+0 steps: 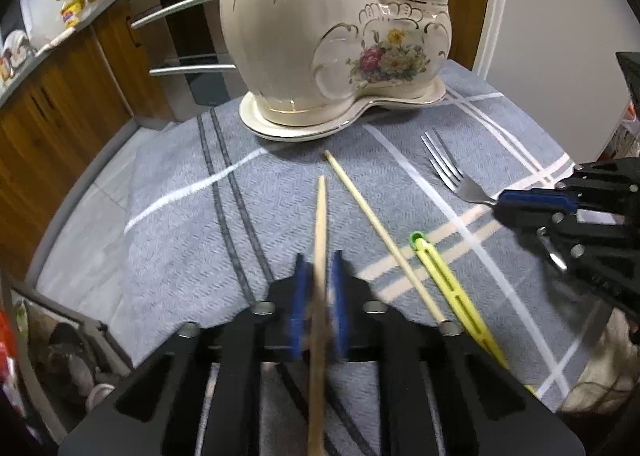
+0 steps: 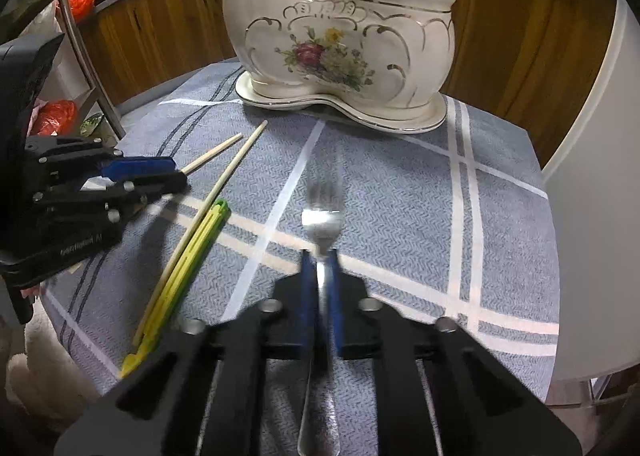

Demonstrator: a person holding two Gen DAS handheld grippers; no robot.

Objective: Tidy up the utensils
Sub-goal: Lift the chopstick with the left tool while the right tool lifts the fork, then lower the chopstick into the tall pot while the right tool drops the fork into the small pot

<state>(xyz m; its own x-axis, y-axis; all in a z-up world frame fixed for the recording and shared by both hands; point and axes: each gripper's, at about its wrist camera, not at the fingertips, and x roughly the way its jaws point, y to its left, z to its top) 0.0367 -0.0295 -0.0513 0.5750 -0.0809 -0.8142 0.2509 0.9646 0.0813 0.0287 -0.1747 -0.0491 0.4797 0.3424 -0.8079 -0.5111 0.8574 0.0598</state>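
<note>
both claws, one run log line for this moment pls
left claw shut on chopstick | right claw shut on fork | second chopstick, yellow-green utensil on cloth | ceramic holder behind

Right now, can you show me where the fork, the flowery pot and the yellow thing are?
fork (image 2: pixel 322 225), right wrist view, neck below tines.
flowery pot (image 1: pixel 280 36), left wrist view, big side.
yellow thing (image 1: pixel 452 288), left wrist view, middle.

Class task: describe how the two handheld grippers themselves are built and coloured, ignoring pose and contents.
Both the left gripper and the right gripper have angular matte-black bodies with cut-out slots, silver round bolt heads, and blue pads lining the fingers. Small pale lettering marks the left gripper's side in the right wrist view. No cables or sleeves show.
</note>
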